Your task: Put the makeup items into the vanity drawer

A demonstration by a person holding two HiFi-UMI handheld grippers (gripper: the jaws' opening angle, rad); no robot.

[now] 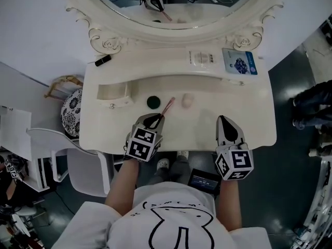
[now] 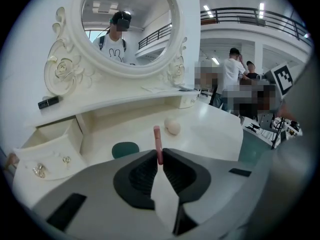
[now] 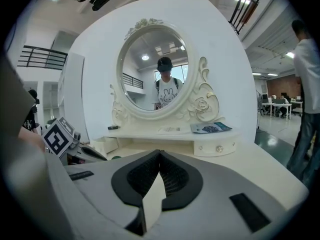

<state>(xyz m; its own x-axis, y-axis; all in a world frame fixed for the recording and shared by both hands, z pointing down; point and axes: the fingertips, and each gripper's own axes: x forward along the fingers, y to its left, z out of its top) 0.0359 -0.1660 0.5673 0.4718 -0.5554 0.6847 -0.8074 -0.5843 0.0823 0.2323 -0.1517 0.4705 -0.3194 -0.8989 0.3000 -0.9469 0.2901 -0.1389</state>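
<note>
Left gripper view: pink stick (image 2: 158, 141) clamped

At the table's (image 1: 207, 131) front, the left tool (image 2: 160, 155) pinches the stick's near end, its far end pointing at the mirror. A green disc (image 1: 153, 102) and a pale sponge (image 1: 187, 101) lie just beyond. The drawer (image 1: 115, 93) stands open at left. The right tool (image 3: 159, 156) is empty, jaws together.

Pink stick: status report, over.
Left gripper shut on pink stick. Right gripper shut, empty. Drawer open, left side. Green compact, sponge on tabletop.
</note>
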